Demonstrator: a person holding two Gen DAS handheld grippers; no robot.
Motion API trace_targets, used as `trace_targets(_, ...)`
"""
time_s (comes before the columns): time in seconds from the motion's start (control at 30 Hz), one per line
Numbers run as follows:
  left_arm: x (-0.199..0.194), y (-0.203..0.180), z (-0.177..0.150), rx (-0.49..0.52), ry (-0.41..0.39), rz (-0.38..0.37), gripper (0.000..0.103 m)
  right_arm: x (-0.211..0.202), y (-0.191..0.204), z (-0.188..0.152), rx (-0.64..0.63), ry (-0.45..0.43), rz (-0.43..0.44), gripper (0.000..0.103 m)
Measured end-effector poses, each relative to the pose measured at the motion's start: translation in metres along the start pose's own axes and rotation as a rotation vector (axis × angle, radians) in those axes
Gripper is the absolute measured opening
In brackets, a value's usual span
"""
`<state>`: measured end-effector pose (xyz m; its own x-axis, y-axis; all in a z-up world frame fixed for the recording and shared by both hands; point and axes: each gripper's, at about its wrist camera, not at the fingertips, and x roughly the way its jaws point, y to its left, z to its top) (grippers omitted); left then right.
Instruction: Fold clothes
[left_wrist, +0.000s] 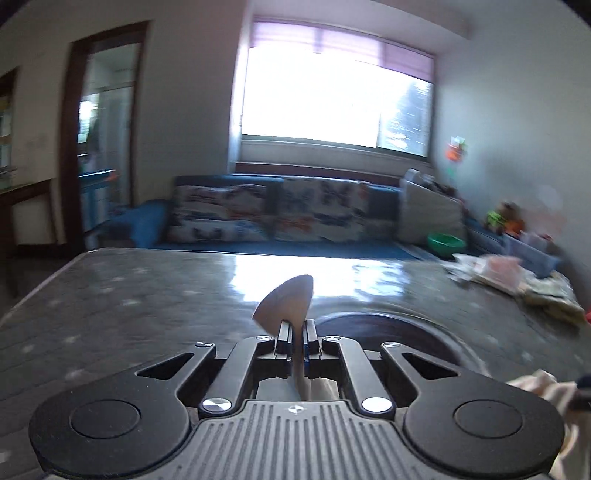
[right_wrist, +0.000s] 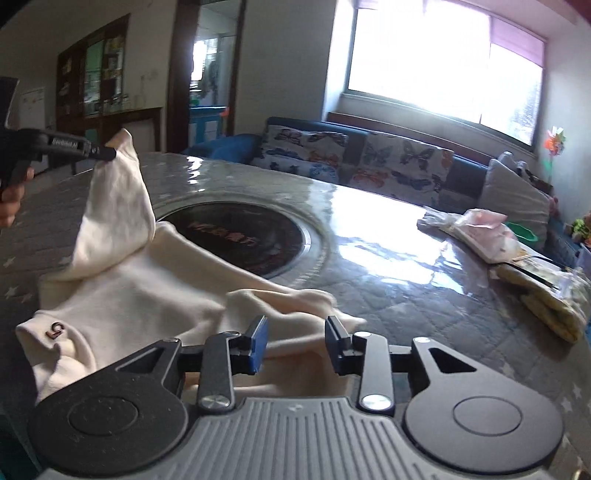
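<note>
Folding barely begun, by my reading. Left gripper (left_wrist: 295, 332) fingers pinch a corner of the cream garment (right_wrist: 147, 291), held raised above the table (right_wrist: 369, 295). Right gripper (right_wrist: 295, 341) fingers spread, empty, the rumpled cloth lying just ahead and beneath them. No finished fold visible; nearly all creasing and squaring remains.

Cream garment (right_wrist: 122, 295), rumpled, corner lifted
</note>
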<state>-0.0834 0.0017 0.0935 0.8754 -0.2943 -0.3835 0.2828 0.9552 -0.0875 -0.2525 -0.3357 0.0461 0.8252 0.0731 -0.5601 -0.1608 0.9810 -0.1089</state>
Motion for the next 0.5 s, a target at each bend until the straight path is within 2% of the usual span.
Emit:
trace_targets(0.07,-0.008,0.024,-0.002,-0.029,0.002,0.055,0.006,0.005,0.008,-0.001,-0.025,0.008,0.015,0.039)
trace_targets(0.23,-0.017,0.063,-0.015,-0.044,0.04,0.159,0.006,0.014,0.025,-0.004,-0.079,0.034,0.038,0.039)
trace_targets(0.4,-0.008,0.073,-0.035,-0.006,0.107,0.234,0.006,0.024,0.038,-0.007,-0.135,0.057,0.025,0.039)
trace_targets(0.5,-0.008,0.073,-0.05,0.017,0.145,0.253,0.006,0.028,0.044,-0.009,-0.159,0.068,0.014,0.037)
